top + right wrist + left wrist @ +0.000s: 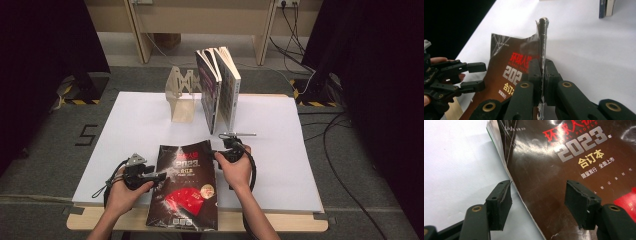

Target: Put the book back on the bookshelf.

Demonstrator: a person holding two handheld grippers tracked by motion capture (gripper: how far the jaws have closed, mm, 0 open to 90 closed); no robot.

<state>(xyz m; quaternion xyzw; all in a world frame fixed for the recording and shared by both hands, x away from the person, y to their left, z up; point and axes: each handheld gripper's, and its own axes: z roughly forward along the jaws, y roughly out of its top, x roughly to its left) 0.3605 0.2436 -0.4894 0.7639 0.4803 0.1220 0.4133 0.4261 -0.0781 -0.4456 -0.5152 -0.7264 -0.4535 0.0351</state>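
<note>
Right gripper view: right gripper (542,72) hides magazine (506,72) edge (pinched); title cut off.

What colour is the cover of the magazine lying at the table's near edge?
The magazine has a dark brown-black cover with red and silver lettering and a red patch; the left gripper view shows it best.

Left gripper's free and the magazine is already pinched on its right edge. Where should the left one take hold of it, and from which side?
Take the magazine at its near left edge, coming in level from the left. That edge lies between the open jaws of the left gripper, slightly raised off the white table, so one jaw may slip underneath. The right gripper is shut on the opposite edge, lifting it.
</note>
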